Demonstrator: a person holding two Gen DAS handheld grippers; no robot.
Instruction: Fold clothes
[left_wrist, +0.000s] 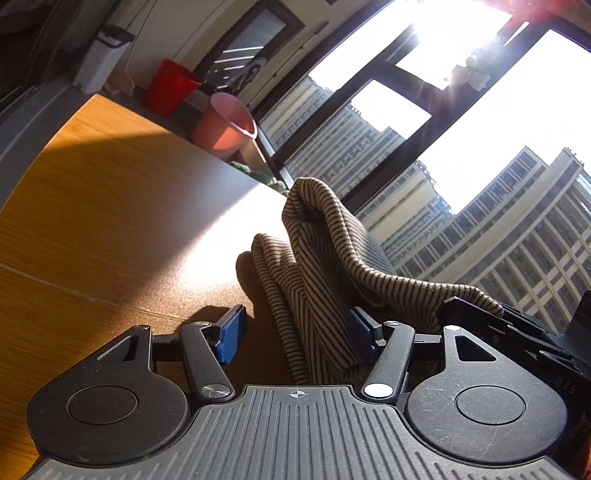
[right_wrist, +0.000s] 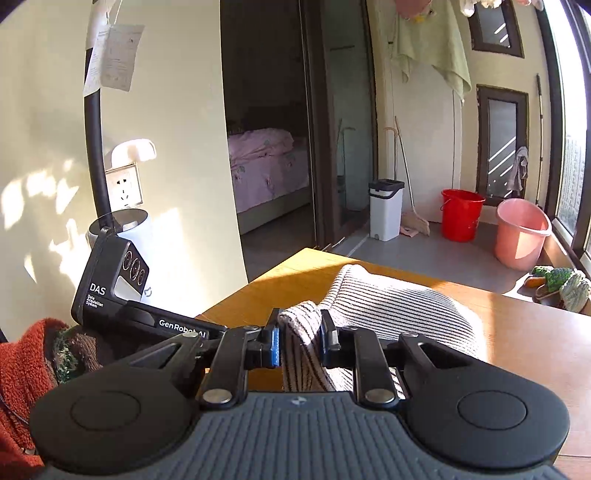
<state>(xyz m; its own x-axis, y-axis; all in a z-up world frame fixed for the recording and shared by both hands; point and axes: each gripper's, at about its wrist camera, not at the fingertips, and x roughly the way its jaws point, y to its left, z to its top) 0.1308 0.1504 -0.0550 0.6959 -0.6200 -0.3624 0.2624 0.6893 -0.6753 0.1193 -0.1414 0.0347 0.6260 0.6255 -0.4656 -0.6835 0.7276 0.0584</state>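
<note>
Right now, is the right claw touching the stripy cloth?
Touching. The right wrist view shows the right claw with both blue pads pressed against a bunched fold of the stripy cloth, no gap on either side.

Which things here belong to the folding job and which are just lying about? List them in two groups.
Job:
striped garment
wooden table
left gripper, open, cloth between its fingers
right gripper, shut on the garment

Lying about:
red bucket
pink bucket
white bin
broom
slippers
</note>
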